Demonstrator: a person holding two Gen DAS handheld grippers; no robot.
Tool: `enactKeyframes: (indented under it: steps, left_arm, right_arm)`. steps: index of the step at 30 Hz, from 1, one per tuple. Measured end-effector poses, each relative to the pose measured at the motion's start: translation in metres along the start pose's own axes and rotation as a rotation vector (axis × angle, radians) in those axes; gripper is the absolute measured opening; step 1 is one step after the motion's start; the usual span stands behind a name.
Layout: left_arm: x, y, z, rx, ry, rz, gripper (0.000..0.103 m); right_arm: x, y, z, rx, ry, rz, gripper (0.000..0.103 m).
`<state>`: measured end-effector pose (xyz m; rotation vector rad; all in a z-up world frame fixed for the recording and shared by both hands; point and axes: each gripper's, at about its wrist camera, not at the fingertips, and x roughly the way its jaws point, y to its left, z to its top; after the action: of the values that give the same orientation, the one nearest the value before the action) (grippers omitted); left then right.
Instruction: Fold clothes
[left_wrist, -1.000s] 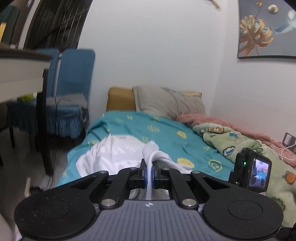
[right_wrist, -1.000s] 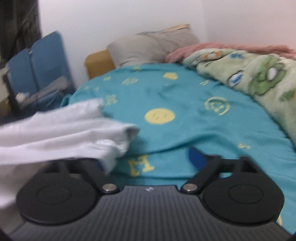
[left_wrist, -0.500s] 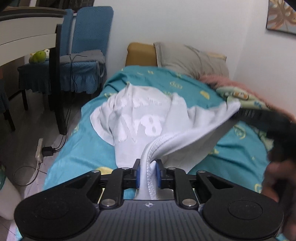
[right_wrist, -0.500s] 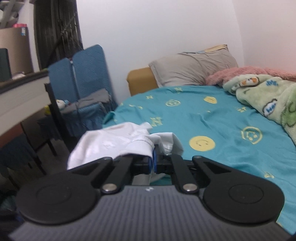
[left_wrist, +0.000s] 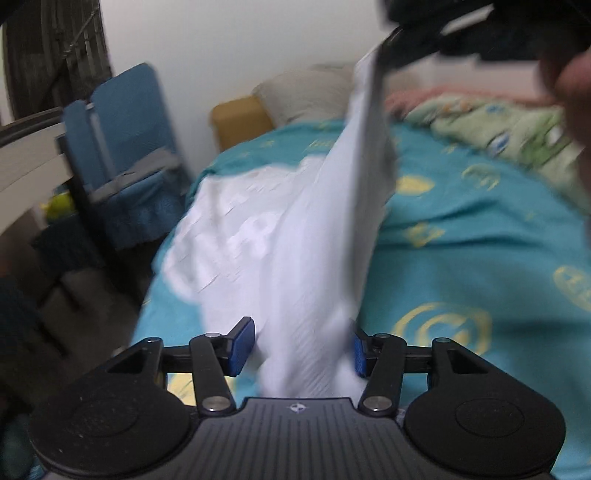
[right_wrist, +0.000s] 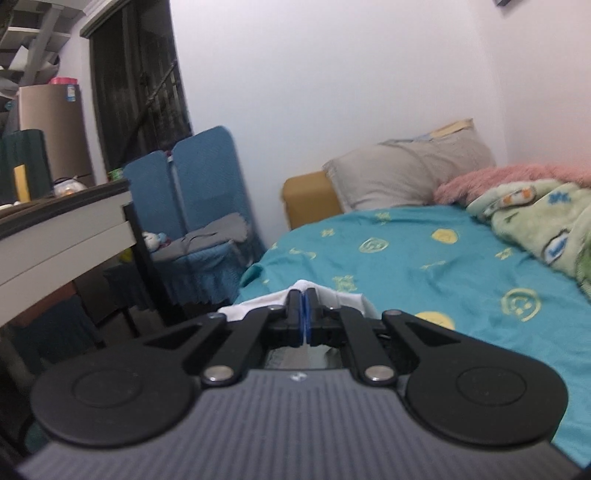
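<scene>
A white T-shirt (left_wrist: 295, 236) with pale lettering lies partly on the teal bed sheet (left_wrist: 480, 236) and partly hangs in the air. My left gripper (left_wrist: 299, 350) is open, its blue pads apart, with the cloth passing loosely between them. My right gripper (right_wrist: 303, 314) is shut on a fold of the white T-shirt (right_wrist: 347, 299). In the left wrist view the right gripper (left_wrist: 376, 70) is high at the upper right and holds the shirt's edge up. That view is blurred.
A grey pillow (right_wrist: 406, 173) and a mustard cushion (right_wrist: 310, 195) lie at the bed's head. A green blanket (right_wrist: 543, 221) and a pink one (right_wrist: 498, 177) lie along the right wall. Blue chairs (right_wrist: 199, 199) and a desk (right_wrist: 62, 229) stand left of the bed.
My left gripper has opened and let go of the shirt. My right gripper has risen, lifting the shirt's edge high above the bed.
</scene>
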<state>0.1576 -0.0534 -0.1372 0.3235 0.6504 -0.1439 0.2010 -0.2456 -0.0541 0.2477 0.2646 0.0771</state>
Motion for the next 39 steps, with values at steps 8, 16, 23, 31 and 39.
enactKeyframes:
  steps: [8,16,23,31,39]
  left_arm:
    - [-0.006,0.063,0.004,-0.358,0.008,0.099,0.058]
    - [-0.017,0.086,0.015,-0.446,-0.039,0.122,0.062]
    - [-0.024,0.1,0.015,-0.509,-0.059,0.126,0.063]
    - [-0.026,0.107,0.011,-0.532,-0.047,0.128,0.063]
    - [-0.012,0.088,0.009,-0.428,0.033,0.139,0.066]
  right_arm:
    - [0.011,-0.046,-0.013,0.109,0.035,-0.159,0.006]
    - [0.015,-0.041,-0.035,0.112,0.243,0.016,0.011]
    - [-0.003,0.014,-0.059,-0.123,0.343,0.1,0.095]
    - [0.049,0.007,-0.107,-0.222,0.423,-0.047,0.095]
    - [0.037,-0.052,-0.066,0.14,0.142,-0.193,0.095]
